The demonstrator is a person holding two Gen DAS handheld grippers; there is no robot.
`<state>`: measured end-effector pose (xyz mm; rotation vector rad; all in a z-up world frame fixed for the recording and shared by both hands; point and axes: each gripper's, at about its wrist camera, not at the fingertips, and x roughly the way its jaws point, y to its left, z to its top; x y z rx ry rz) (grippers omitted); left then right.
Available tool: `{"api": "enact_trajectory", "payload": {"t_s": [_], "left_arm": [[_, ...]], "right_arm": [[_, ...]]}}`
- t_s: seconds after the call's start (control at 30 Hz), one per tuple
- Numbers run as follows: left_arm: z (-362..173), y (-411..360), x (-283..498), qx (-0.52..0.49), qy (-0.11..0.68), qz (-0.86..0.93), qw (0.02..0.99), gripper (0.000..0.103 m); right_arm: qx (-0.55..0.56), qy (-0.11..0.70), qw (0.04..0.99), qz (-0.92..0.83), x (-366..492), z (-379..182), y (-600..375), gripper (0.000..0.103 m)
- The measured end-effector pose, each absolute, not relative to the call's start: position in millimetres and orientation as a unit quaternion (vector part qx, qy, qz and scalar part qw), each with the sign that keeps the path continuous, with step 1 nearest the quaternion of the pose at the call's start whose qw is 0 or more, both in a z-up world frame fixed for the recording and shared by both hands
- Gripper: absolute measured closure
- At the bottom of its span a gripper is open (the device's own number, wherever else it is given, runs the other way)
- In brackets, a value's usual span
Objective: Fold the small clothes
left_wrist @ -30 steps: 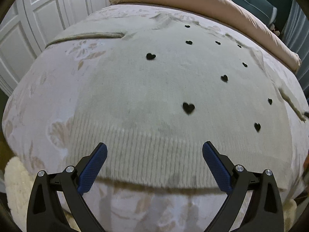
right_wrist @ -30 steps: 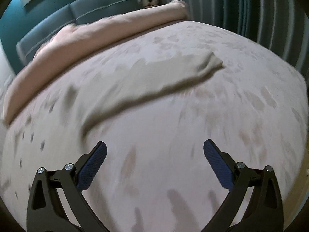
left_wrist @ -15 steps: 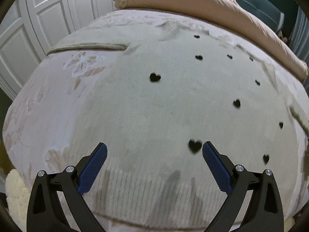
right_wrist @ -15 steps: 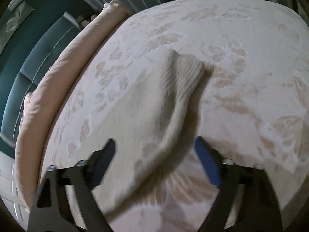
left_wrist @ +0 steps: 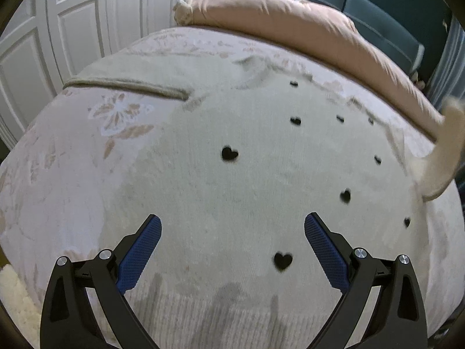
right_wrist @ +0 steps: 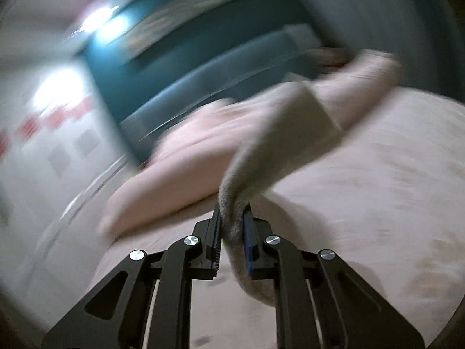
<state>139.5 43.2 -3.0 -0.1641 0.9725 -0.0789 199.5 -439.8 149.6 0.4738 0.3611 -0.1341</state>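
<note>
Right gripper: its jaws had just been closing and were clamped on a fold of the cream sleeve, the knit bunched between the pads; the view was heavily blurred.
Left gripper: jaws stood wide apart, blue pads clear of the cloth, nothing between them, hovering above the lower body of the sweater.
Sweater: cream knit with small black hearts, spread flat on the bed, ribbed hem nearest the left wrist camera, neckline toward the far end.
Hearts: one lay just between the left gripper's open fingers; others were scattered up toward the shoulders.
Left sleeve: lay straight out to the side, flat on the bedspread.
Right sleeve: lifted off the bed; in the left wrist view its cuff rose at the right edge, blurred.
Bedspread: pale with a faded floral print, under the sweater.
Duvet: pink, rolled across the far end of the bed.
Headboard: teal, padded, behind the duvet.
Wardrobe doors: white panelled, far left.
</note>
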Motion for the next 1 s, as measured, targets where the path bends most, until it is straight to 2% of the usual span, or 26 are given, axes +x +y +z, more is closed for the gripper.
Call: {"api": "enact_trajectory", "payload": {"t_s": [0.1, 0.17, 0.27, 0.33, 0.4, 0.53, 0.6, 0.77, 0.83, 0.9, 0.93, 1.0], "left_arm": [[5, 48, 146, -0.106, 0.46, -0.039, 0.881, 0.006], [8, 52, 153, -0.131, 0.465, -0.049, 0.874, 0.006], [12, 56, 168, -0.162, 0.471, -0.071, 0.864, 0.006], [13, 57, 179, -0.181, 0.471, -0.088, 0.859, 0.006], [11, 55, 199, -0.206, 0.475, -0.111, 0.848, 0.006], [-2, 46, 238, -0.247, 0.483, -0.125, 0.831, 0.006], [-12, 37, 262, -0.258, 0.489, -0.126, 0.824, 0.006], [-38, 21, 300, -0.287, 0.506, -0.12, 0.804, 0.007], [-46, 16, 310, -0.295, 0.516, -0.117, 0.796, 0.017], [-52, 9, 320, -0.296, 0.525, -0.121, 0.789, 0.043], [-53, 8, 324, -0.295, 0.525, -0.122, 0.789, 0.05], [-47, 2, 331, -0.286, 0.517, -0.135, 0.796, 0.085]], "right_arm": [[0.19, 0.252, 0.948, 0.045, 245, 117, -332, 0.084], [0.15, 0.31, 0.937, 0.062, 266, 74, -274, 0.073], [0.144, 0.367, 0.918, 0.047, 263, 22, -239, 0.073], [0.184, 0.38, 0.906, 0.039, 243, 7, -245, 0.073], [0.234, 0.385, 0.892, 0.017, 210, -3, -270, 0.066], [0.262, 0.39, 0.881, -0.054, 160, -12, -317, 0.065], [0.288, 0.389, 0.872, -0.078, 142, -18, -335, 0.057], [0.333, 0.373, 0.858, -0.118, 132, -20, -376, 0.056], [0.348, 0.363, 0.856, -0.12, 136, -20, -387, 0.053], [0.361, 0.356, 0.853, -0.124, 139, -22, -396, 0.045], [0.369, 0.353, 0.85, -0.127, 143, -24, -401, 0.045], [0.387, 0.348, 0.843, -0.133, 152, -27, -413, 0.045]]}}
